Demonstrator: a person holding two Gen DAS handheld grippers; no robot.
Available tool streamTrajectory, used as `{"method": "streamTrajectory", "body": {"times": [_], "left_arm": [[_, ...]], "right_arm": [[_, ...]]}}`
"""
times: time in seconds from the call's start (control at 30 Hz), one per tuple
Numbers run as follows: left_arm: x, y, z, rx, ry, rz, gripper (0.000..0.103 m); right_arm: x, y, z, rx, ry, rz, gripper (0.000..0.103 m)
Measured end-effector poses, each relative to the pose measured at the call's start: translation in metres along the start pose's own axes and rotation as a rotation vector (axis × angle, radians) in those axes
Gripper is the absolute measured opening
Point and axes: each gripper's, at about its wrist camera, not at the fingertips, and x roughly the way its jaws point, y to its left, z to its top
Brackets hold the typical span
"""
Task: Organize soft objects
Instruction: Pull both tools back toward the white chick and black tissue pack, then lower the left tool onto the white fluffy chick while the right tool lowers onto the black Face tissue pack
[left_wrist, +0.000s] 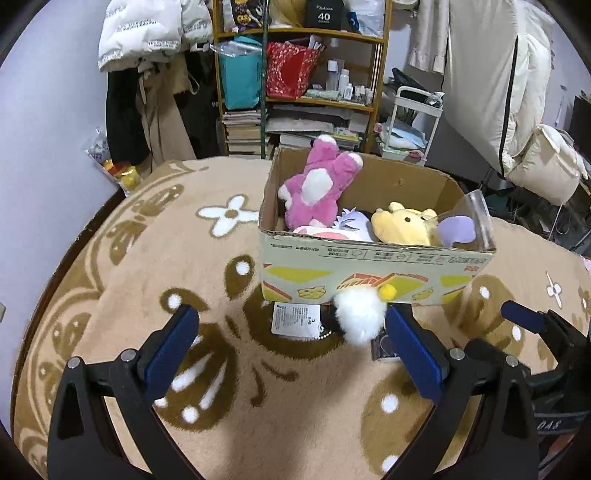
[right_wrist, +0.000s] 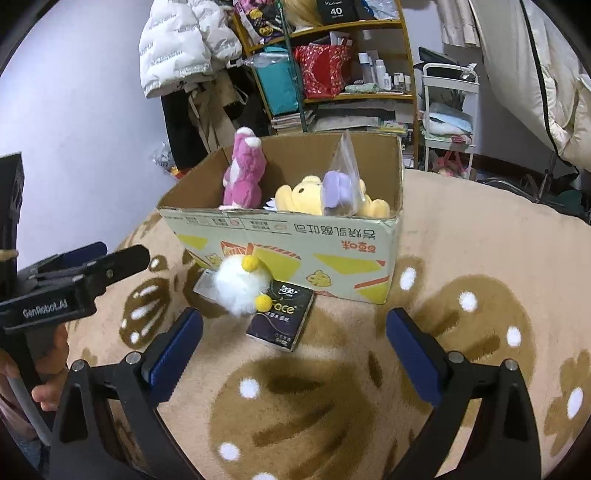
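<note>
Against the box's (right_wrist: 280, 254) near wall lie white plush (right_wrist: 236, 288) and tissue pack (right_wrist: 282, 317).

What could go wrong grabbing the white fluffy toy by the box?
1. The white fluffy toy lies partly on the dark tissue pack, so a wide grip might lift both.
2. It sits against the cardboard box; a finger could shove the box.
3. Left gripper and right gripper, both open, could collide.
</note>
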Motion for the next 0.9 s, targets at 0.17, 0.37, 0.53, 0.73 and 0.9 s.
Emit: {"method": "streamTrajectory", "body": {"times": [0.17, 0.37, 0.53, 0.73, 0.9], "left_arm": [[0.019, -0.002, 0.005, -0.018, 0.031, -0.033, 0.1], [0.042, -0.007, 0.008, -0.027, 0.073, -0.066, 0.1], [0.057, -0.014, 0.011, 0.011, 0.081, -0.066, 0.1], [0.078, -0.018, 0.011, 0.018, 0.126, -0.085, 0.1], [0.088, -0.022, 0.01, 0.026, 0.155, -0.102, 0.1]], "right_arm": [[0.015, 0.002, 0.003, -0.015, 0.017, -0.009, 0.103], [0.036, 0.005, 0.006, -0.045, 0.055, -0.014, 0.103], [0.05, 0.005, 0.005, -0.049, 0.085, -0.015, 0.103], [0.064, 0.004, 0.003, -0.05, 0.118, -0.023, 0.103], [0.073, 0.004, 0.003, -0.052, 0.136, -0.025, 0.103]]}}
